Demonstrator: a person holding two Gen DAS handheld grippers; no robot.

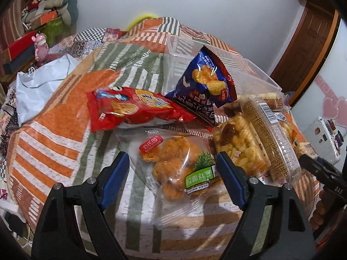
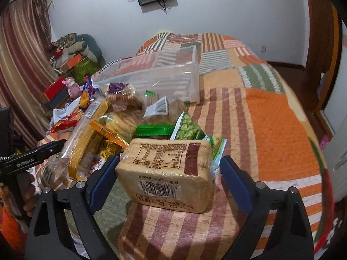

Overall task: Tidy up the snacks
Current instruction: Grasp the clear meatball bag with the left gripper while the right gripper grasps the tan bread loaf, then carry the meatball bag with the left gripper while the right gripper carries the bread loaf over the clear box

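Snack packs lie piled on a patchwork bedspread (image 1: 54,143). In the left wrist view my left gripper (image 1: 173,164) is open over a clear bag of orange fried balls (image 1: 173,162). Beyond lie a red bag (image 1: 132,110), a blue chip bag (image 1: 206,82), a puffed rice bar (image 1: 238,143) and a clear cracker tray (image 1: 271,138). In the right wrist view my right gripper (image 2: 169,169) is open around a tan wrapped cake block (image 2: 167,171), its fingers (image 2: 104,177) not touching it. A green pea bag (image 2: 186,127) lies behind. A clear plastic bin (image 2: 164,73) stands further back.
A white plastic bag (image 1: 41,86) lies left on the bed. Boxes, a pink toy (image 1: 41,45) and cushions crowd the left side by a curtain (image 2: 21,65). A wooden door (image 1: 312,43) is at right. The other gripper (image 2: 32,153) shows at left.
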